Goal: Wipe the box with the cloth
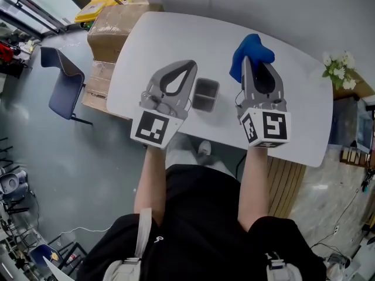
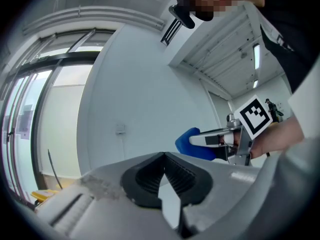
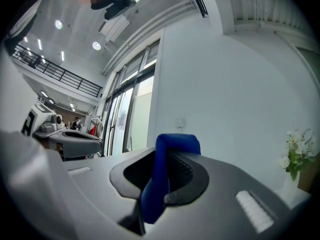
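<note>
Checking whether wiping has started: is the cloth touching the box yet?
Apart. The head view shows bare table between the box and the cloth, which is pinched in the right gripper.

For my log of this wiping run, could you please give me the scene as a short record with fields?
Surface: white table
Box: grey, on the table, between the two grippers in the head view
Cloth: blue, clamped in the right gripper, clear of the box
Left gripper: jaws together, nothing between them
Surroundings: cardboard boxes and a chair off the table's left, white flowers at its right
Wiping: cloth not yet on the box
</note>
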{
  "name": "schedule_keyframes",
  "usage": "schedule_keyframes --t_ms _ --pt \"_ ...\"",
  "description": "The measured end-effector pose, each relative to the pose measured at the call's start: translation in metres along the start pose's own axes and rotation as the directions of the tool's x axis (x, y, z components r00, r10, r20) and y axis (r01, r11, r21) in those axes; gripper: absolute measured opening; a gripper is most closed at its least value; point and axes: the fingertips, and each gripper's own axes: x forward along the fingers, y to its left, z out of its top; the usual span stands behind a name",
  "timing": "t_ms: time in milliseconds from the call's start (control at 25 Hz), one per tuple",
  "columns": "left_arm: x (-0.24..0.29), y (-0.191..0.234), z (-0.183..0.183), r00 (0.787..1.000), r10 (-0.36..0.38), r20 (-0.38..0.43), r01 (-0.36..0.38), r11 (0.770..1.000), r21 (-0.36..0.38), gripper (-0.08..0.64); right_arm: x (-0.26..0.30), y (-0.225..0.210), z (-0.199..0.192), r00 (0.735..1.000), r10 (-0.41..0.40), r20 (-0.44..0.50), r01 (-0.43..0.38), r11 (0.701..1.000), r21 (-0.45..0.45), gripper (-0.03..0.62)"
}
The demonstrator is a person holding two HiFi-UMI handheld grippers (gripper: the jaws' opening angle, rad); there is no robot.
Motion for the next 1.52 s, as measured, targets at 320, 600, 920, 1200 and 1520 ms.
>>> schedule_keyframes --t_ms 320,600,920,1200,1520 --pt "0.023 -0.009 -0.030 0.988 -0.105 -0.110 0.112 0.992 0.058 0.000 0.005 -0.011 -0.033 0.998 0.011 -0.055 -0.010 1.000 0.020 0.055" --pt "0.022 -0.036 -0.089 0.900 -0.275 -0.338 0.352 0.916 0.191 0.005 0.001 -0.021 -0.056 0.996 -0.012 -0.084 0.016 0.999 0.044 0.055" --pt "0.018 -0.063 -0.157 0.751 -0.330 -0.572 0.533 0.815 0.228 0.057 -0.008 -0.037 -0.071 0.994 -0.043 -0.105 0.051 0.996 0.070 0.055" --pt "0.011 -0.074 -0.199 0.610 -0.343 -0.715 0.649 0.734 0.201 0.075 -0.008 -0.042 -0.078 0.991 -0.060 -0.116 0.070 0.994 0.088 0.055" --pt "0.006 -0.081 -0.240 0.467 -0.329 -0.821 0.737 0.658 0.155 0.075 -0.009 -0.048 -0.094 0.986 -0.075 -0.149 0.089 0.992 0.088 0.055"
